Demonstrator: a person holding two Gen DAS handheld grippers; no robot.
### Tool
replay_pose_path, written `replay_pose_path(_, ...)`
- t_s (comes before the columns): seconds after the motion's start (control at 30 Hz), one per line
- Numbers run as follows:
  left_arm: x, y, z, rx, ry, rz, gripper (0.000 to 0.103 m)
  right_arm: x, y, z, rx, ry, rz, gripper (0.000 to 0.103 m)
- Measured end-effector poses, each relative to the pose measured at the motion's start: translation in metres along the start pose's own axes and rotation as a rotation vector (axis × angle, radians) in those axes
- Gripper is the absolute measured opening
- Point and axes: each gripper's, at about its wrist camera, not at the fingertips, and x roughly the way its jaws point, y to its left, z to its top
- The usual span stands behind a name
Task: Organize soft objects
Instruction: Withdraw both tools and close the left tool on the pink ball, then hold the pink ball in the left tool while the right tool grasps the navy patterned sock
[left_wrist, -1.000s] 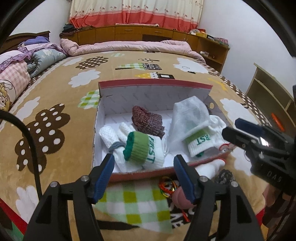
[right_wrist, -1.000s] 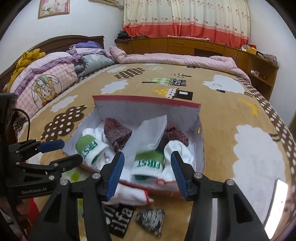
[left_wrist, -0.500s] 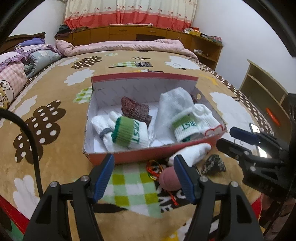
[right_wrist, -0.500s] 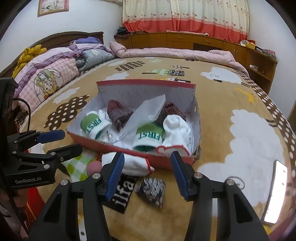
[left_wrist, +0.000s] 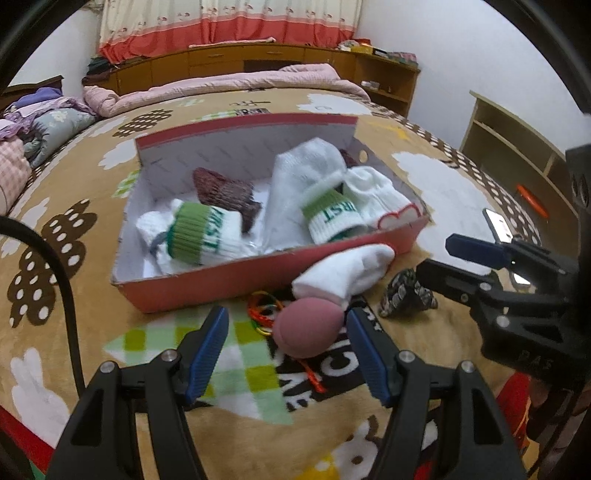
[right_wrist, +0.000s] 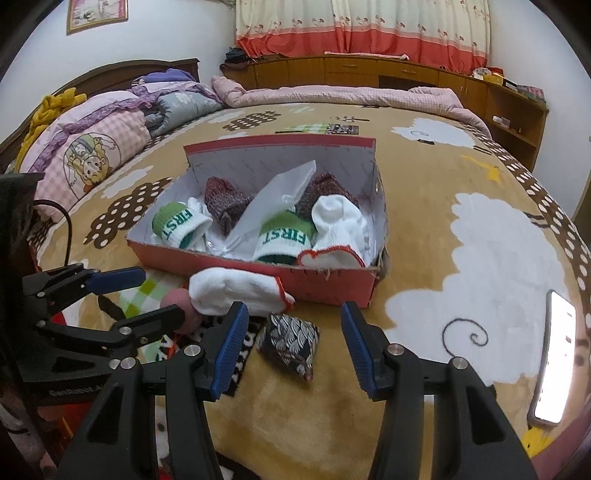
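A red shoebox (left_wrist: 221, 282) on the bed holds rolled white socks with green bands (left_wrist: 201, 236), a maroon sock (left_wrist: 225, 192) and other white socks. In front of it lie a white sock (left_wrist: 343, 273), a pink ball (left_wrist: 308, 326) and a dark patterned bean bag (right_wrist: 290, 343). My left gripper (left_wrist: 286, 325) is open, low over the blanket, with the ball between its fingers but not pressed. My right gripper (right_wrist: 293, 314) is open just above the bean bag, the white sock (right_wrist: 236, 290) lying past its left finger. The ball (right_wrist: 177, 299) is partly hidden there.
Coloured rubber bands (left_wrist: 262, 314) lie beside the ball. A lit phone (right_wrist: 557, 354) rests on the blanket at the right. Folded quilts and pillows (right_wrist: 110, 147) are piled at the left, wooden cabinets (right_wrist: 369, 70) stand along the far wall, and a shelf (left_wrist: 517, 147) stands right of the bed.
Both grippers have drawn back from over the box and sunk toward the blanket. The ball now sits between the left fingers, the bean bag under the right ones. Neither opening has changed.
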Motion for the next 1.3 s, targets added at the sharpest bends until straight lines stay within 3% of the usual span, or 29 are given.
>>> replay_pose_path(0.2,0.022,-0.009,-0.002,0.037,0.019,0.025,0.069,0.005,-0.007,-0.007,0.016,0.017,0.003,0.053)
replay_pose_path(0.47,0.04,-0.009,-0.004,0.034,0.044,0.021,0.04,0.01,-0.007,-0.01,0.018,0.027,0.013,0.053)
replay_pose_path(1.3,0.003,0.015,-0.009,-0.032,0.002,0.036,0.038,0.026,0.001,-0.015,0.001,0.059,0.035,0.054)
